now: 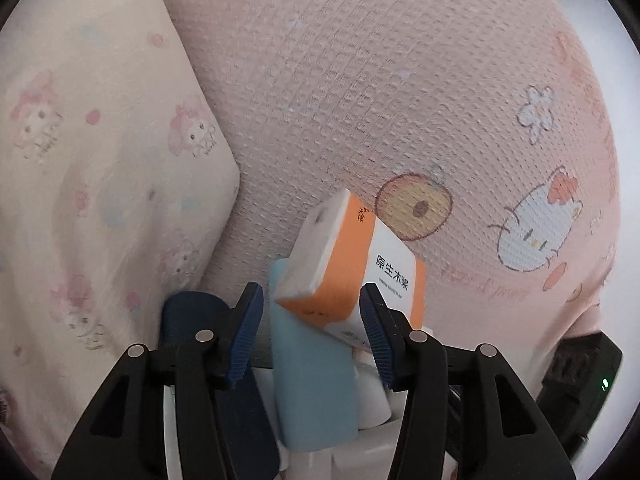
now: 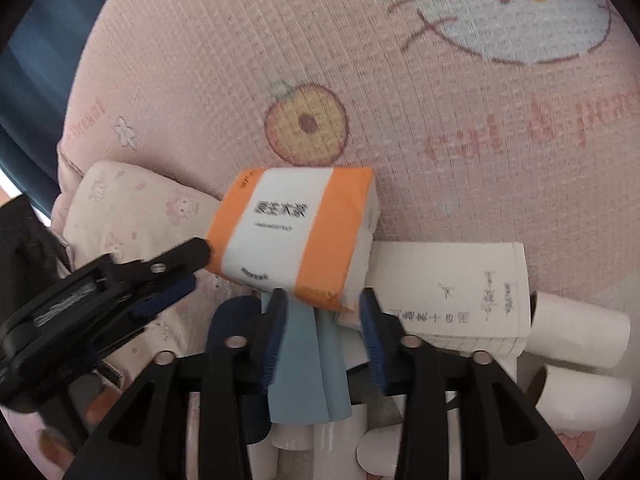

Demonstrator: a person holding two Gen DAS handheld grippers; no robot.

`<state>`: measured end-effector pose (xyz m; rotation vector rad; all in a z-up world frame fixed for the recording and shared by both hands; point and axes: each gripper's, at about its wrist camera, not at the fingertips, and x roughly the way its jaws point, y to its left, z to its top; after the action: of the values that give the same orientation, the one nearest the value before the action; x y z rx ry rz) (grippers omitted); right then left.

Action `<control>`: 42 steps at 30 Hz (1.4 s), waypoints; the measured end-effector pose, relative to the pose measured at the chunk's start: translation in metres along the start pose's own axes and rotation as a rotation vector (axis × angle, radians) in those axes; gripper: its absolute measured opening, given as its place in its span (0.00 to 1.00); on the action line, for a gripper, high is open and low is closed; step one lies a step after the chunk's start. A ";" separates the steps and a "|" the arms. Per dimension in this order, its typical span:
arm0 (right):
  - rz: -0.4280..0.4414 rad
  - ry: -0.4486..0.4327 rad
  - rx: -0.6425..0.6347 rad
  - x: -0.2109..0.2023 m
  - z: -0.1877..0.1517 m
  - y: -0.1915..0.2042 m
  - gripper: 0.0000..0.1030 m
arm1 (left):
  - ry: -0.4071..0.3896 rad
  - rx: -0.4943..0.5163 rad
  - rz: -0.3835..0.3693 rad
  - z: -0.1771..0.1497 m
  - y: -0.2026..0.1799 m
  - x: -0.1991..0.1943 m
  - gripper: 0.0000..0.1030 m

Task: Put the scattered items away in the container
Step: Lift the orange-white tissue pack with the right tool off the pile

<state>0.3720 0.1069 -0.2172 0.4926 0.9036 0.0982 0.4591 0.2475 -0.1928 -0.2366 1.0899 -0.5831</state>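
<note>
An orange-and-white tissue pack (image 1: pixel 352 264) (image 2: pixel 294 236) sits tilted on top of a pile, resting on a light blue item (image 1: pixel 314 376) (image 2: pixel 308 364) and a dark blue item (image 1: pixel 192 312) (image 2: pixel 230 320). My left gripper (image 1: pixel 312 334) is open, its fingers on either side of the pack's lower end; it also shows in the right wrist view (image 2: pixel 168 280) by the pack's left corner. My right gripper (image 2: pixel 322 336) is open, straddling the light blue item just below the pack. The container itself is mostly hidden under the pile.
A pink Hello Kitty blanket (image 1: pixel 400 100) (image 2: pixel 400 120) lies behind everything. A cream patterned pillow (image 1: pixel 92 160) (image 2: pixel 136 220) is on the left. A handwritten notebook (image 2: pixel 452 292) and white cardboard tubes (image 2: pixel 576 332) lie right of the pack. A black device (image 1: pixel 580 380) sits at lower right.
</note>
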 end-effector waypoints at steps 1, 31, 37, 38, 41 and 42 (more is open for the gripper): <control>0.008 -0.010 0.004 -0.002 0.001 -0.001 0.56 | 0.012 -0.018 -0.019 0.003 0.002 0.004 0.53; 0.068 0.071 0.057 -0.041 -0.031 -0.026 0.26 | 0.151 -0.084 -0.185 -0.065 0.006 -0.005 0.38; 0.039 0.041 0.061 -0.074 -0.050 -0.031 0.26 | 0.194 -0.053 -0.215 -0.094 -0.016 -0.013 0.38; 0.036 0.038 0.065 -0.079 -0.053 -0.033 0.26 | 0.197 -0.042 -0.211 -0.098 -0.019 -0.013 0.38; 0.013 0.041 0.062 -0.094 -0.068 -0.039 0.26 | 0.208 0.003 -0.203 -0.112 -0.023 -0.021 0.38; 0.007 0.041 0.064 -0.097 -0.074 -0.039 0.26 | 0.208 0.013 -0.197 -0.117 -0.023 -0.023 0.38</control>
<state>0.2498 0.0716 -0.2024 0.5553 0.9477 0.0864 0.3401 0.2530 -0.2177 -0.2789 1.2715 -0.8045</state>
